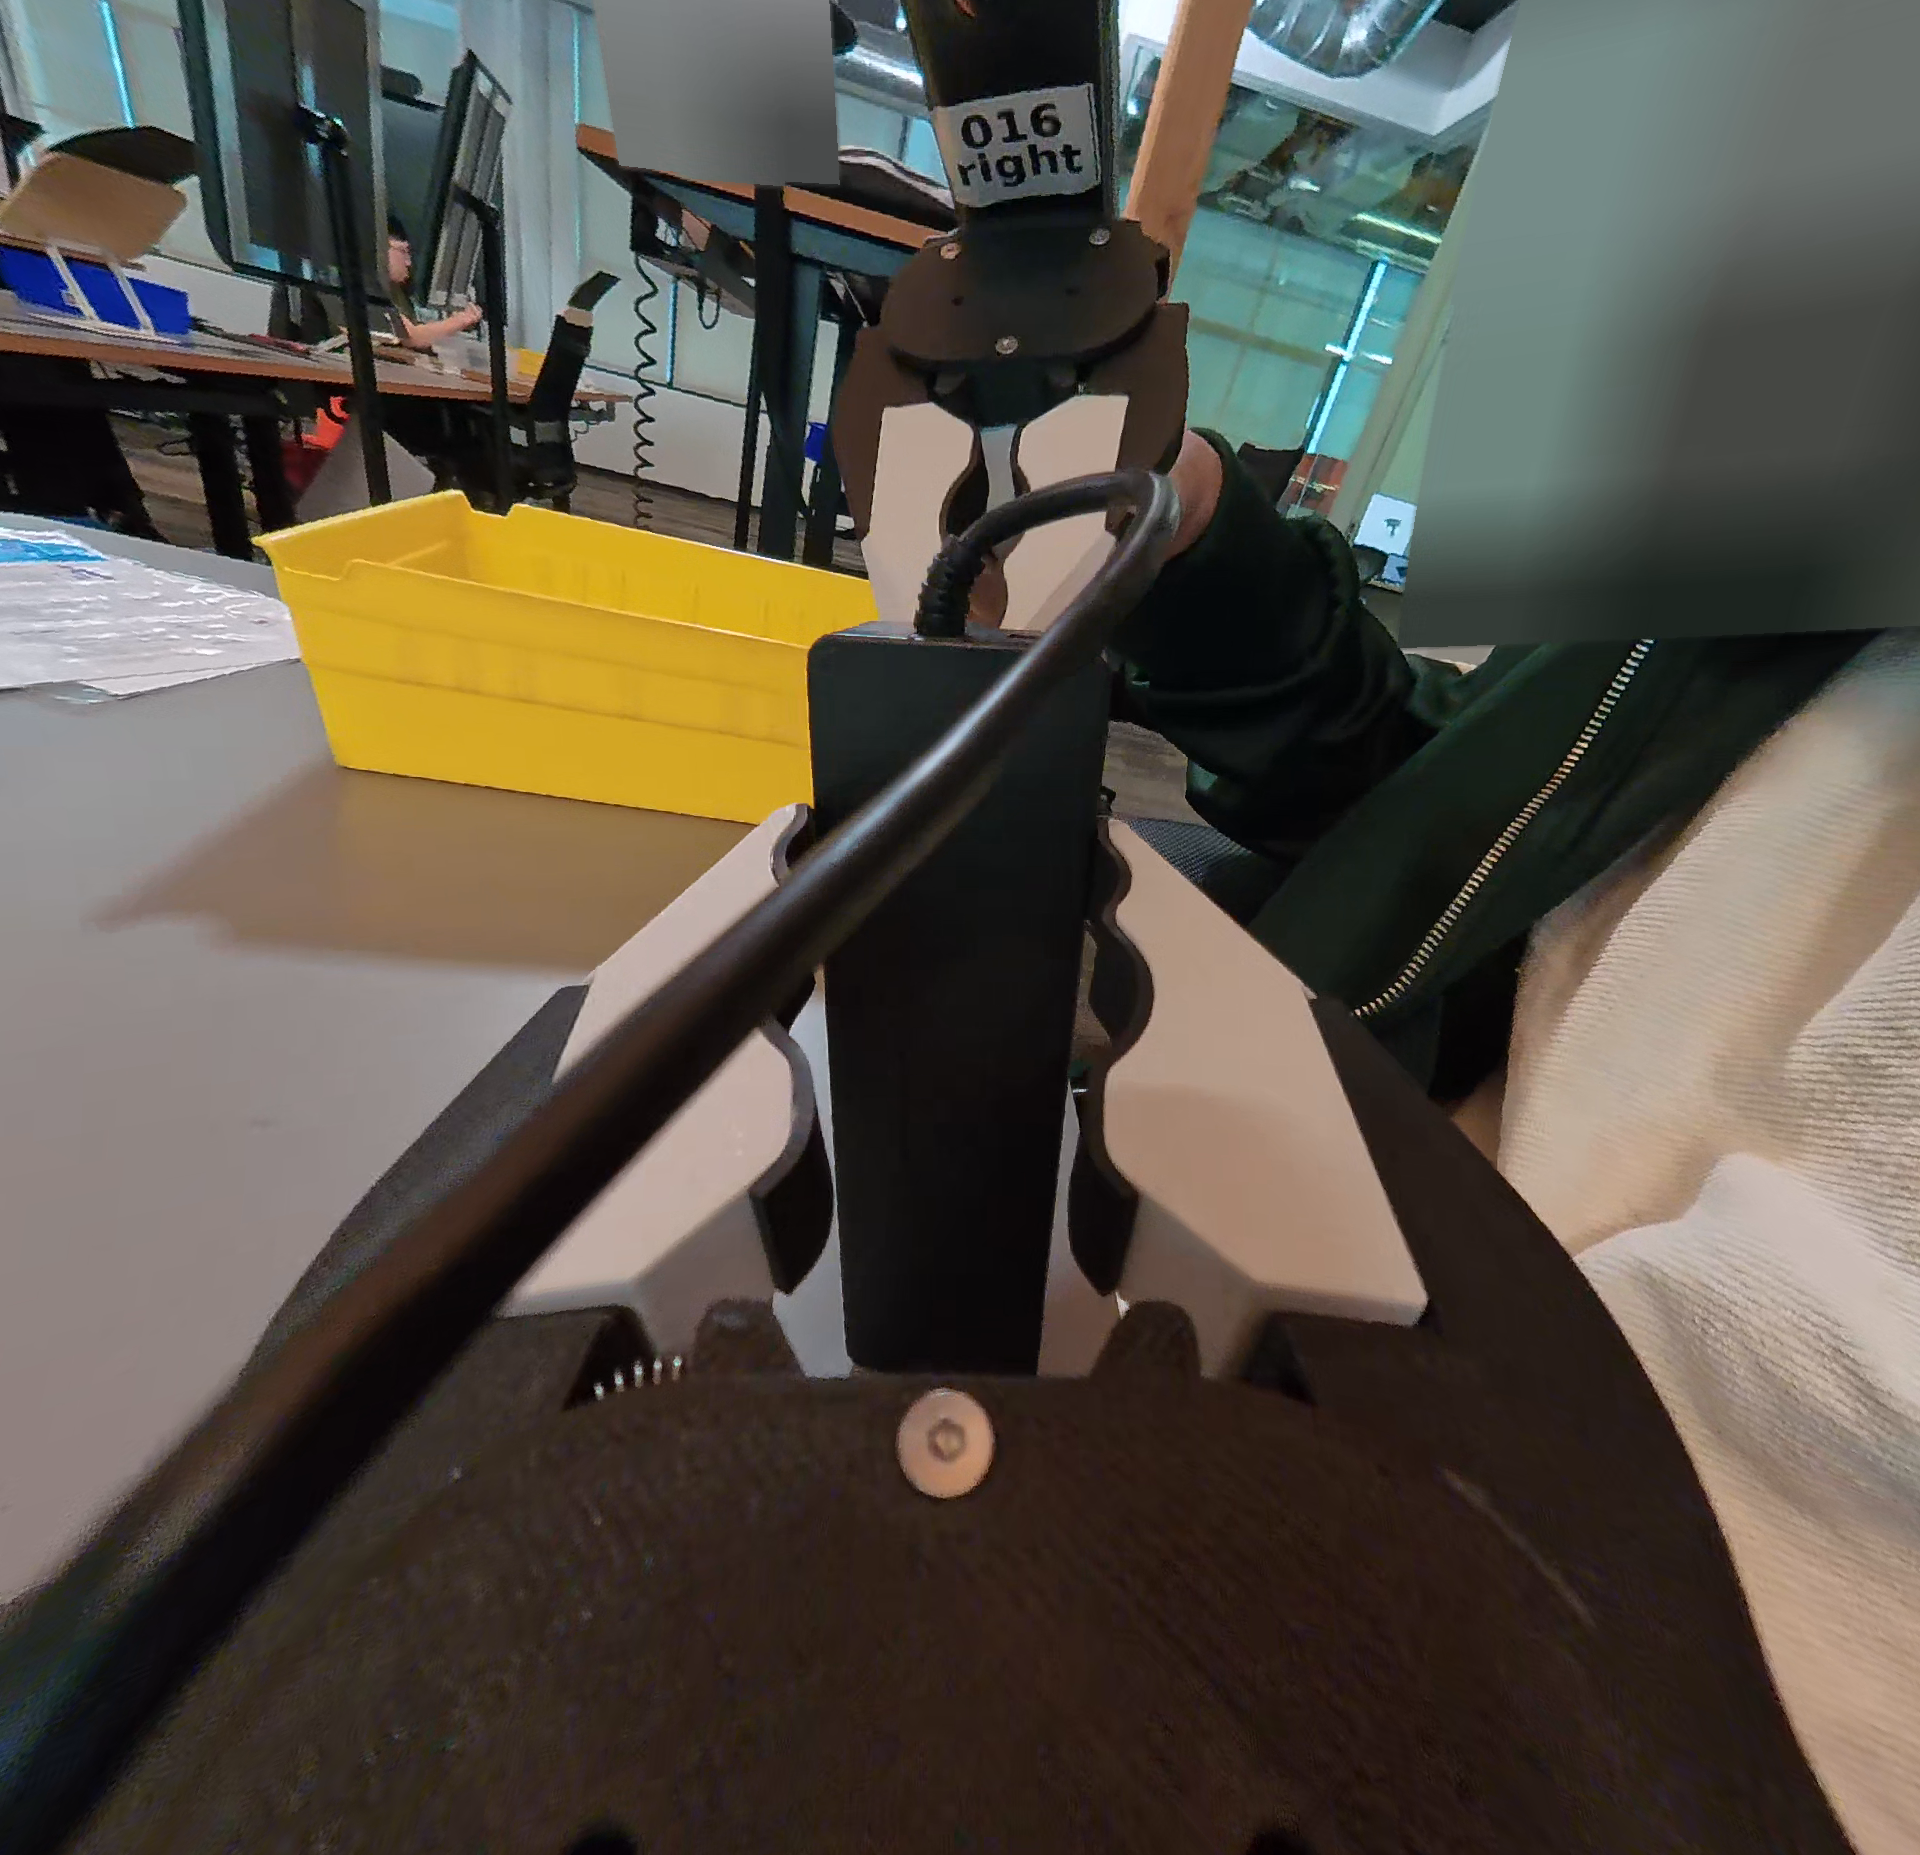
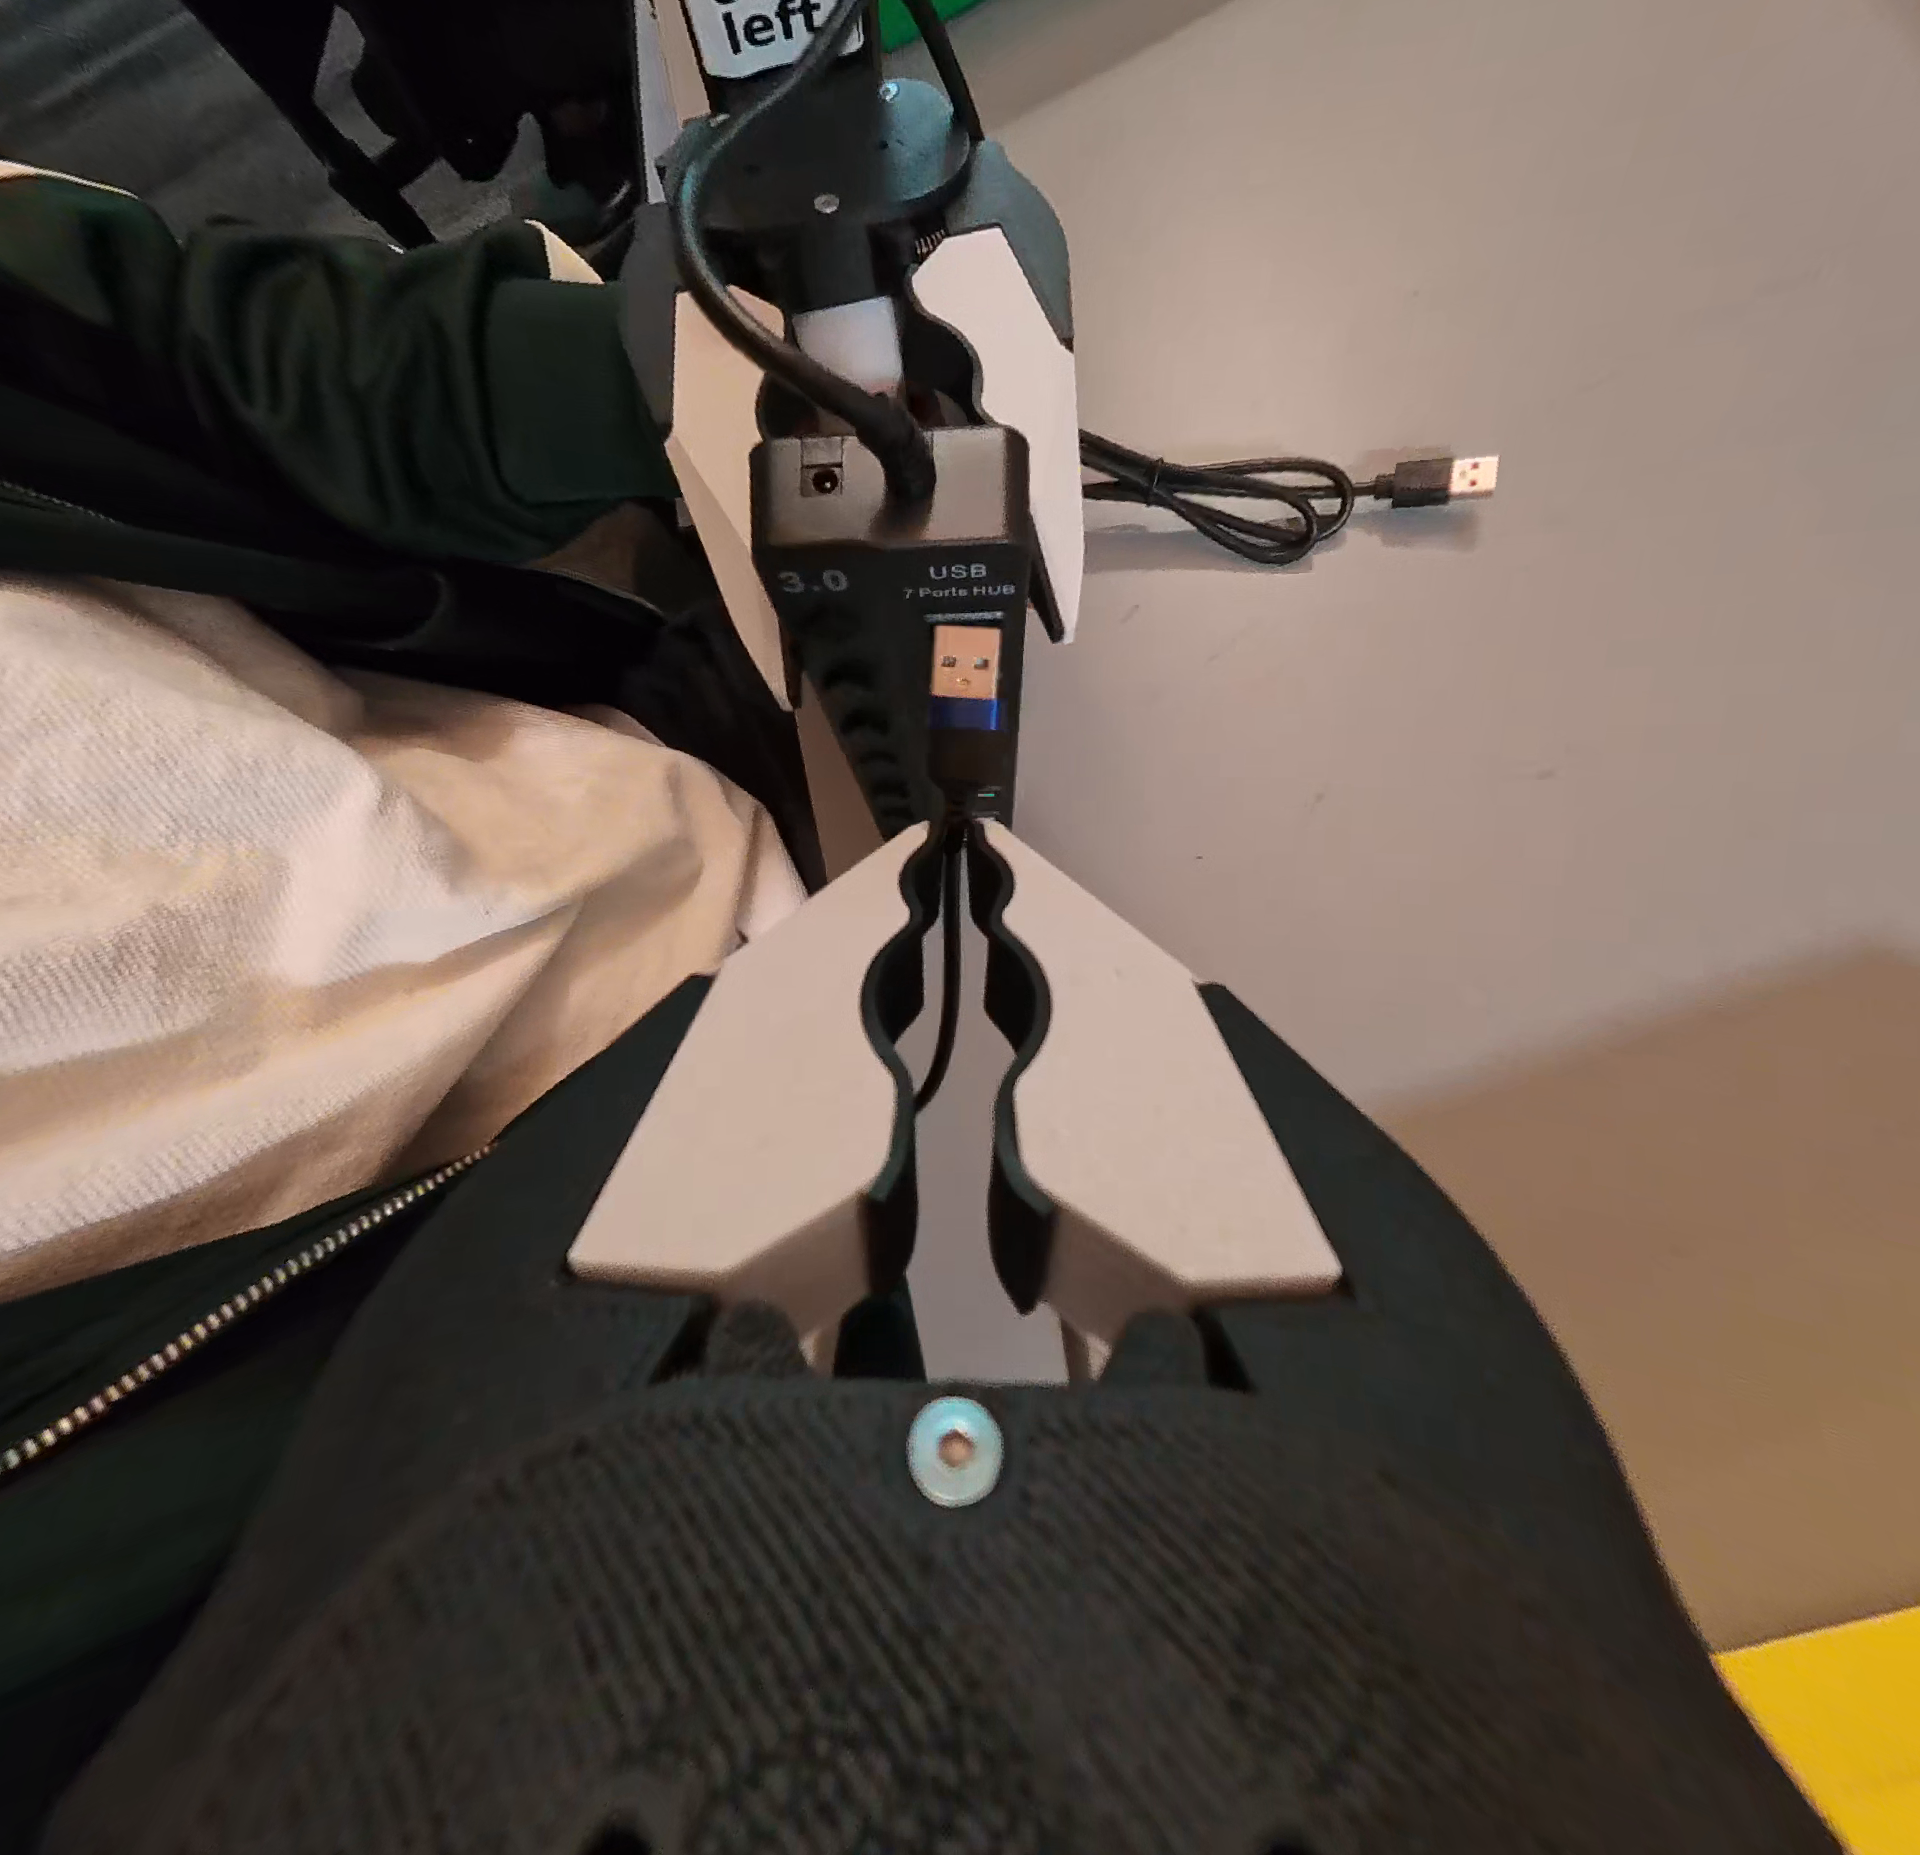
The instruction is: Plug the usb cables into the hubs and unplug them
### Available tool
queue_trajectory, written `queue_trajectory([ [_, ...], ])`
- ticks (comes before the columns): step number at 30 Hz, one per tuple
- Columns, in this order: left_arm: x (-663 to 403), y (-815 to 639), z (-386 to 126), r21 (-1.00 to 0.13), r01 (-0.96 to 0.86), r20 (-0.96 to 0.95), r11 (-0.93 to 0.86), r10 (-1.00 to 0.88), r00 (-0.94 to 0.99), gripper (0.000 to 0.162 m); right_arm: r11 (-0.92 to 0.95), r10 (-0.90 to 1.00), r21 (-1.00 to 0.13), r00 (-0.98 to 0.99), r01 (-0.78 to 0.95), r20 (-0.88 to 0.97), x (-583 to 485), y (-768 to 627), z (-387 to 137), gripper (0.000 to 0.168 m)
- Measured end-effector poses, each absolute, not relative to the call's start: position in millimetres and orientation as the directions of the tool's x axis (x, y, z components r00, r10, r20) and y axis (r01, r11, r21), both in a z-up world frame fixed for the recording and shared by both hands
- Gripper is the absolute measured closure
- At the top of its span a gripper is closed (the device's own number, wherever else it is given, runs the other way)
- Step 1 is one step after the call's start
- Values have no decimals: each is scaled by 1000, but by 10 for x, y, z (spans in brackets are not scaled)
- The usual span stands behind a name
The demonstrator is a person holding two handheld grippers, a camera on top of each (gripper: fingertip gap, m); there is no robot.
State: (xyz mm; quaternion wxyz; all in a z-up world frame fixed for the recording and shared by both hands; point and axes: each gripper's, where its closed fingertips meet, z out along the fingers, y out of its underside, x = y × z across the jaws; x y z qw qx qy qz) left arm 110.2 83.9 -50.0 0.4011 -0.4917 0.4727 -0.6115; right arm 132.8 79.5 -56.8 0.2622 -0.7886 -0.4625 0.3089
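My left gripper (image 1: 951, 829) is shut on a black usb hub (image 1: 956, 974), gripping its long sides and holding it above the table edge. The hub's own thick cable (image 1: 665, 1005) loops from its far end back over my left finger. My right gripper (image 2: 954, 839) is shut on a thin black usb cable (image 2: 940, 984) just behind its blue-collared plug (image 2: 966, 678). The plug lies over the hub's face (image 2: 894, 538) with its tip at a port; nearly all its metal shell shows. In the left wrist view the right gripper (image 1: 987, 558) faces me beyond the hub.
A second black usb cable with a bare plug (image 2: 1444, 477) lies coiled on the grey table (image 2: 1455, 818). A yellow bin (image 1: 561, 642) stands at the back left, with papers (image 1: 114, 610) beyond it. The person's green jacket and white shirt (image 1: 1714, 1078) are close on the right.
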Motion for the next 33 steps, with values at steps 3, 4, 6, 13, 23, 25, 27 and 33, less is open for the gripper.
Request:
queue_trajectory([
  [3,1101,823,-510,-973,19,223,-232,-954,-201,112,-429,894,-693,384,580,-232,1340,786,-563,165],
  [4,1102,820,-508,-973,19,223,-232,-954,-202,112,-426,895,-692,385,583,-228,1340,782,-559,165],
  [6,1101,816,-506,-973,18,223,-232,-953,-203,112,-420,897,-691,385,588,-217,1339,779,-548,165],
  [13,1097,812,-514,-972,12,227,-234,-952,-205,112,-418,898,-710,377,567,-228,1325,787,-513,165],
  [23,1070,842,-516,-969,17,237,-245,-950,-202,112,-438,886,-731,387,523,-254,1309,829,-463,166],
  [25,1066,844,-517,-970,16,233,-241,-952,-199,112,-440,884,-739,394,511,-254,1310,847,-443,165],
  [27,1066,843,-517,-970,17,235,-243,-951,-200,112,-445,879,-751,397,488,-263,1314,864,-404,165],
  [33,1073,837,-517,-970,18,232,-241,-952,-201,111,-467,866,-790,385,396,-319,1303,895,-262,166],
])
